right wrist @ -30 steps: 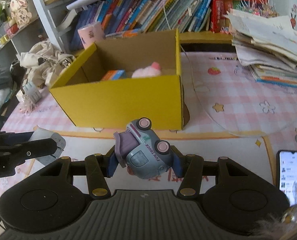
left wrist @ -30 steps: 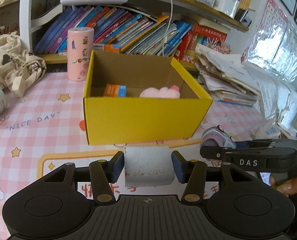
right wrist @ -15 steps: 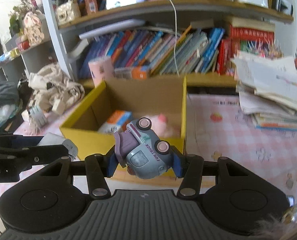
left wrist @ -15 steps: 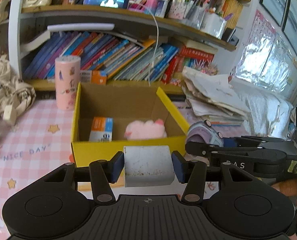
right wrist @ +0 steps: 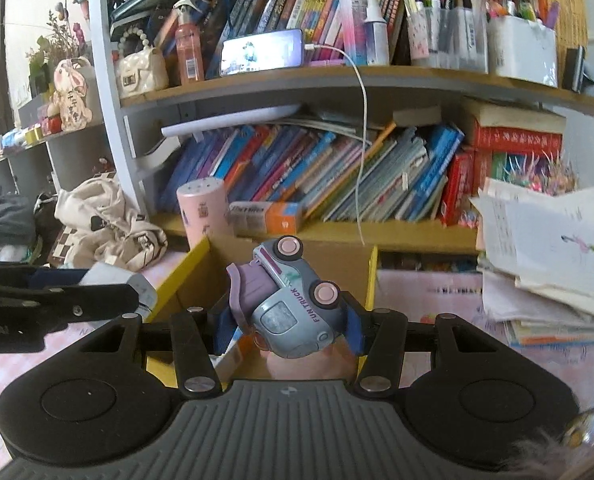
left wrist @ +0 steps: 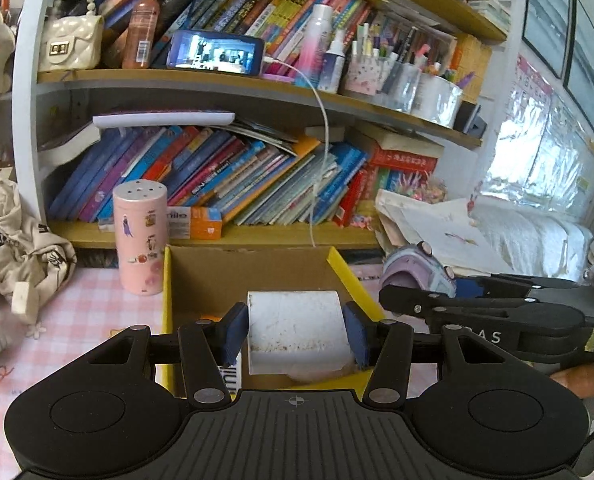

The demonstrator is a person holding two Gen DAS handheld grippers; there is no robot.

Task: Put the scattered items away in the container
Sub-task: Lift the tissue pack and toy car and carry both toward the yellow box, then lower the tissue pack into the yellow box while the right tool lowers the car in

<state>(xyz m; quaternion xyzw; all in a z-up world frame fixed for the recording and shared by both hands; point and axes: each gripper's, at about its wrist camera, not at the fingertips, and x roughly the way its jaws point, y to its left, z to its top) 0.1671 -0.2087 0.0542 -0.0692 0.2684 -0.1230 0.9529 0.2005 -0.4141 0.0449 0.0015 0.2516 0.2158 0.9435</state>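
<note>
left wrist view: the left tool is clenched on a white block, its blue pads pressed against both sides. a second ago the block hung short of the yellow box with the near wall full in front; now the tool has risen and come forward, so the block sits over the near wall and the box's open top, with the brown inner back wall straight ahead. a pink plush peeks out just beneath the block. the pink canister stands ahead and to the left, beside the box. off to the right, the right tool carries the toy truck by the box's right wall, higher than before.

right wrist view: the right tool grips the toy truck, tilted with wheels upward. earlier the box lay well ahead on the worktop; now the truck hangs over its opening, with the plush below. the left tool is to the left with the block.
</note>
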